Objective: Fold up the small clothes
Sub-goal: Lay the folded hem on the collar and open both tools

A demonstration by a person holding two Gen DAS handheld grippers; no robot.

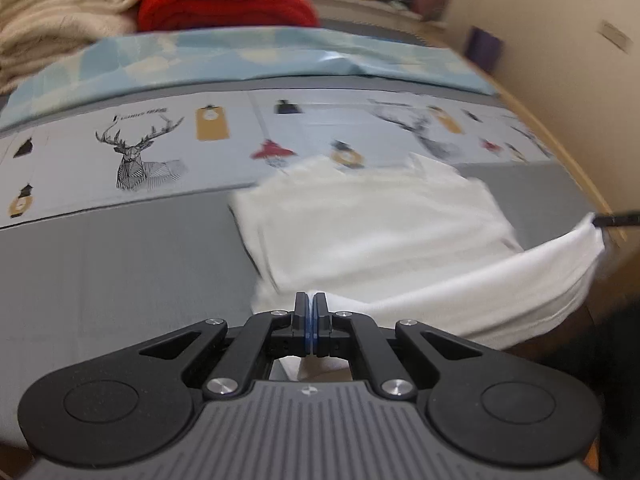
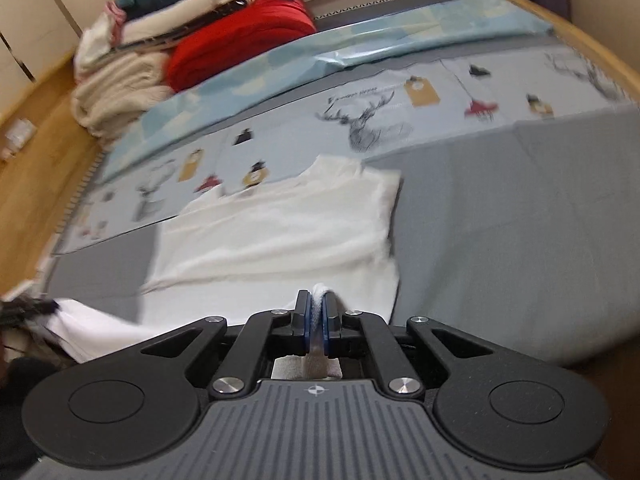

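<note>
A: Checked the left gripper (image 1: pixel 311 300)?
B: Jaws pressed together, pinched on the near hem of the white shirt (image 1: pixel 372 232). Cloth showed under and behind the pads.

A: And the right gripper (image 2: pixel 316 300)?
B: Nearly closed too, with a bunched fold of the shirt (image 2: pixel 288 232) squeezed between the blue pads.

A: Where was the shirt?
B: Spread on the grey bed sheet (image 1: pixel 120 272), collar toward 12 o'clock, touching the deer-print panel (image 1: pixel 140 152). Near hem lifted off the sheet and stretched between both grippers. Seen from the left wrist, ran out to 3 o'clock, ending at the other gripper's black tip (image 1: pixel 616 218). Seen from the right wrist, ran out to 9 o'clock toward the left one (image 2: pixel 28 306).

A: Anything further back?
B: Light blue cloth (image 2: pixel 360 44) across the bed at 12 o'clock. Beyond, at 11 o'clock, 1 red blanket (image 2: pixel 240 36) beside cream blankets (image 2: pixel 116 88). Edges blurred.
</note>
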